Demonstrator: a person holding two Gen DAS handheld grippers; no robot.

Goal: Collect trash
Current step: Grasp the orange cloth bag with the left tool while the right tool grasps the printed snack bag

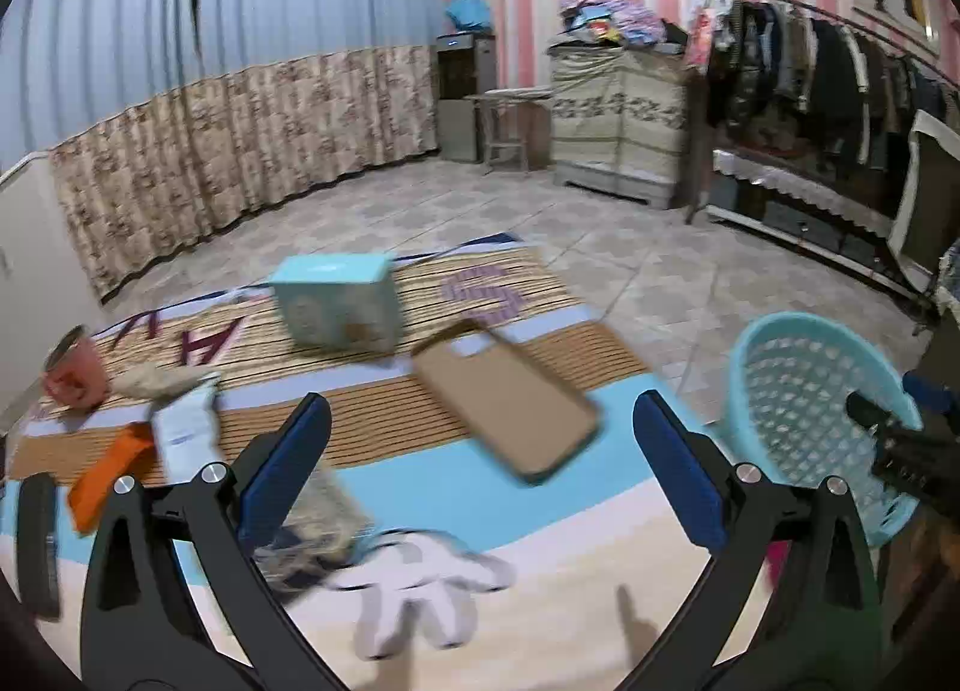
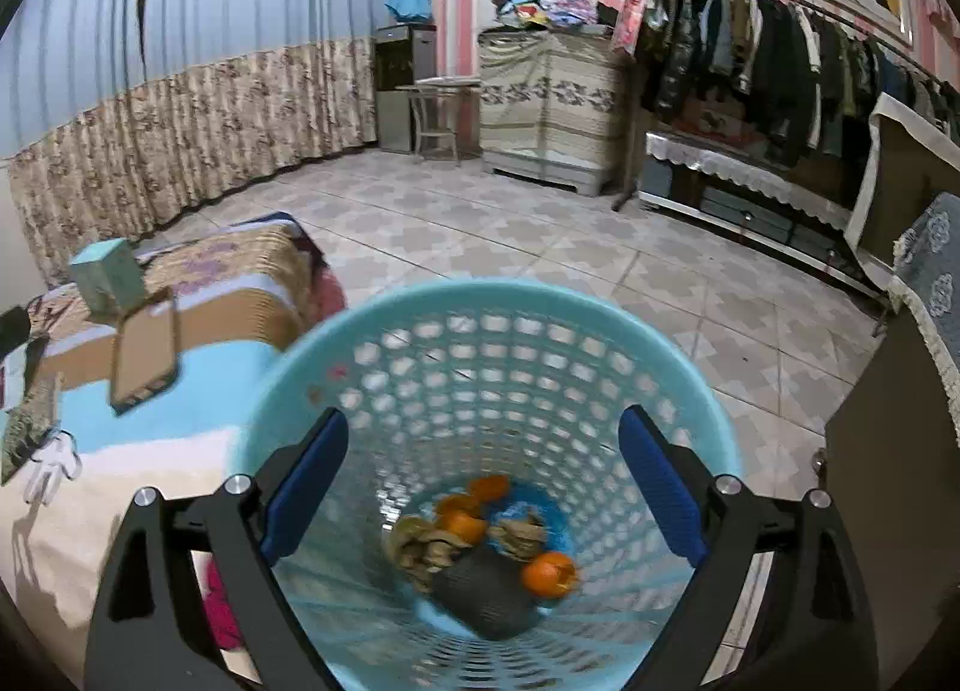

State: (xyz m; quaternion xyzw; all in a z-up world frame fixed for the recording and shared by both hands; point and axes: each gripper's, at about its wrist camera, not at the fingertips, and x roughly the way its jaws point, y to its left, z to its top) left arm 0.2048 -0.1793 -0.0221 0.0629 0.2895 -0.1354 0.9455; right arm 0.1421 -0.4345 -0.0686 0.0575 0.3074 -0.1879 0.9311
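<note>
My left gripper (image 1: 480,409) is open over a printed bed cover (image 1: 456,499), with nothing between its fingers. On the cover lie a white wrapper (image 1: 183,433), an orange packet (image 1: 108,469), crumpled paper (image 1: 156,379) and a dark patterned wrapper (image 1: 312,529) beside the left finger. My right gripper (image 2: 483,418) hangs open and empty over the mouth of a light blue mesh basket (image 2: 480,292). At the bottom of the basket are orange peels (image 2: 549,574), crumpled brown scraps (image 2: 420,553) and a dark grey lump (image 2: 486,595). In the left wrist view the basket (image 1: 780,331) stands to the right of the bed.
A teal box (image 1: 336,307), a brown phone case (image 1: 498,385) and an orange cup (image 1: 75,370) also rest on the bed. A dark cabinet (image 2: 888,511) stands right of the basket. Tiled floor, a clothes rack (image 2: 780,42) and curtains lie beyond.
</note>
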